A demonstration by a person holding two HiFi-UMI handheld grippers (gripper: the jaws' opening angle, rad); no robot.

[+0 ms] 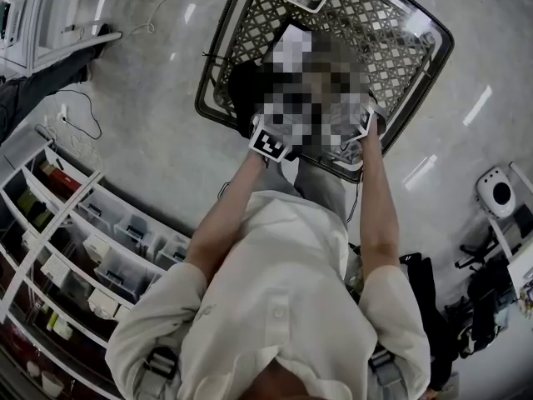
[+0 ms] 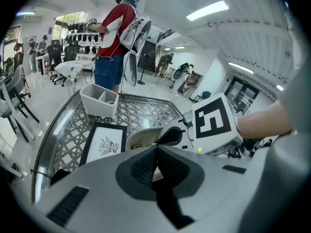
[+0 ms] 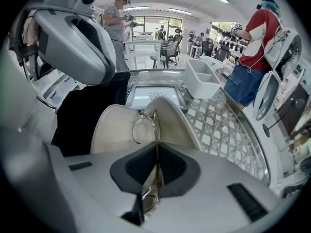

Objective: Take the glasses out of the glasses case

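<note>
Your right hand-held gripper (image 3: 156, 154) is clamped on the glasses (image 3: 150, 197), their long axis along the jaws, over the open glasses case (image 3: 114, 130) mid-frame on the bench (image 3: 228, 125); your left hand-held gripper (image 2: 156, 152) is closed, empty, just beside

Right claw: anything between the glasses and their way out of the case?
Nothing visible does. The right claw is shut on the glasses, which stand up out of the open glasses case. Both halves of the case lie spread apart, and nothing covers the glasses.
</note>
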